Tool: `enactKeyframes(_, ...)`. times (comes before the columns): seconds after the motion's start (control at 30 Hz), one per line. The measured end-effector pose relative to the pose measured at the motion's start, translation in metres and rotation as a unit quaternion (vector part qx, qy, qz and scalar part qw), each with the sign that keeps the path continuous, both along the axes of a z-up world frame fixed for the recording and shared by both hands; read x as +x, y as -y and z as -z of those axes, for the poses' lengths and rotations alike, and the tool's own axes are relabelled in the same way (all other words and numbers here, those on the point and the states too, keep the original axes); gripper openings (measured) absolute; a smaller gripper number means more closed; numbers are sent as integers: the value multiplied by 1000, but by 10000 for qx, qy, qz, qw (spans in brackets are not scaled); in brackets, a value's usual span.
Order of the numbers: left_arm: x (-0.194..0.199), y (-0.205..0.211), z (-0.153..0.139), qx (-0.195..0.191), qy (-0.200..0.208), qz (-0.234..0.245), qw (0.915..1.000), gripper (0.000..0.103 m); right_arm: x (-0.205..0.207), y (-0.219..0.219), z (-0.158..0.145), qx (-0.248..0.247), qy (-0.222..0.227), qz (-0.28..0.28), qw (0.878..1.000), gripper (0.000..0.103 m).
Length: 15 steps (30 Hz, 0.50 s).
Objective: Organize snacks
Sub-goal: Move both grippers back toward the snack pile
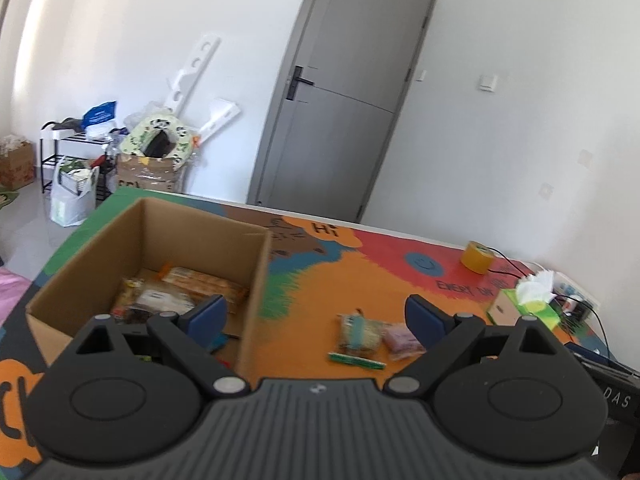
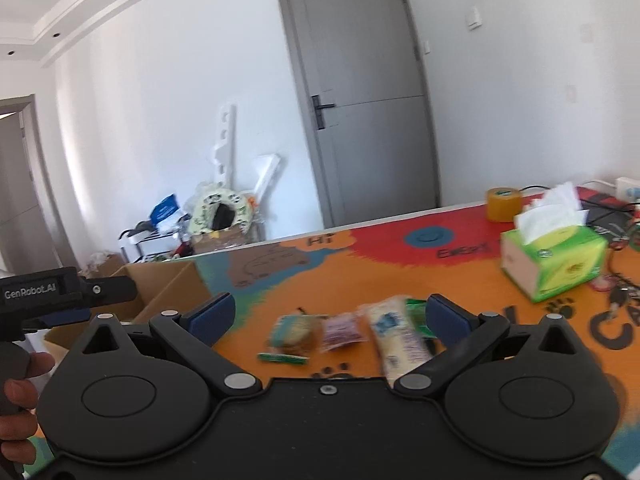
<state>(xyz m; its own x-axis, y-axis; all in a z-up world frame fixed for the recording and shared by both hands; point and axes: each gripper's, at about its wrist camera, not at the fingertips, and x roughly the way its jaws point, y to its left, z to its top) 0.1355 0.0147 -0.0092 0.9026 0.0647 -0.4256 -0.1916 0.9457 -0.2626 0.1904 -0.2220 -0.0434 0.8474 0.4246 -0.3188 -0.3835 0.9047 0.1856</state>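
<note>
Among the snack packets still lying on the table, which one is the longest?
The long white packet with blue print, lying nearest the right gripper's right finger. It reaches much farther toward the camera than the short pink packet and the sandwich-like packet beside it.

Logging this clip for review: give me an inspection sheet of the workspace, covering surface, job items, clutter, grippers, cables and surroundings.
Surface: colourful printed table mat.
Job's things: cardboard box already holding several snacks; loose snack packets lie on the mat beside it.
Clutter: tissue box, tape roll, keys.
Grippers: left gripper open, empty, near the box; right gripper open, empty, facing the packets.
Cables: black cable by the tape roll.
Surroundings: grey door closed; piled bags and boxes by the wall.
</note>
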Motion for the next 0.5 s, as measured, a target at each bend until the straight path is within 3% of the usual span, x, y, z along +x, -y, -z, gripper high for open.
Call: enactKeyframes(0.5,16,49,8,92,1,601,9981,95,-2,54,7,36,24,398,9992,103)
